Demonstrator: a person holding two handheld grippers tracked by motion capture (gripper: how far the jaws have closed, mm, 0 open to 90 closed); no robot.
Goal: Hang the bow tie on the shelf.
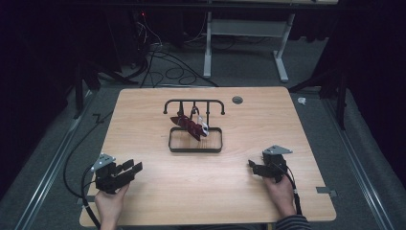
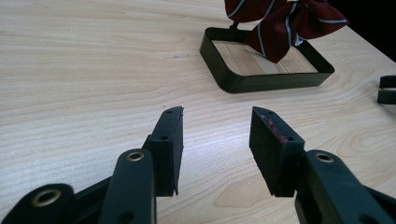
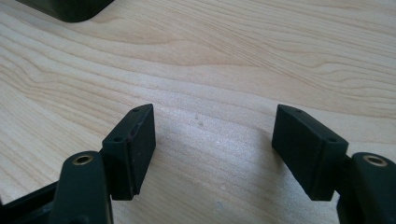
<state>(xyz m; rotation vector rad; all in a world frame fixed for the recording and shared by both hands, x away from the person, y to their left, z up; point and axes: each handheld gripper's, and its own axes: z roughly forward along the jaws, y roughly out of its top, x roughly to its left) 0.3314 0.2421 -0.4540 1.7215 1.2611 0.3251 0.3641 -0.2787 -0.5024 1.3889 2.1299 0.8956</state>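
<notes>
A black wire rack (image 1: 194, 103) with a rectangular base tray (image 1: 195, 148) stands at the table's middle. A dark red striped cloth (image 1: 189, 125) hangs from its bar, down into the tray; the left gripper view has the cloth (image 2: 285, 23) and tray (image 2: 261, 81) at upper right. My left gripper (image 1: 134, 167) rests at the near left, open, nothing between its jaws (image 2: 217, 135). My right gripper (image 1: 251, 164) rests at the near right, open over bare wood (image 3: 212, 135).
The wooden table (image 1: 143, 110) has a round grey grommet (image 1: 237, 100) at the back. Behind it the floor carries cables (image 1: 163, 67) and a white table frame (image 1: 246, 43). The other gripper's jaw tips (image 2: 387, 88) show at the right edge.
</notes>
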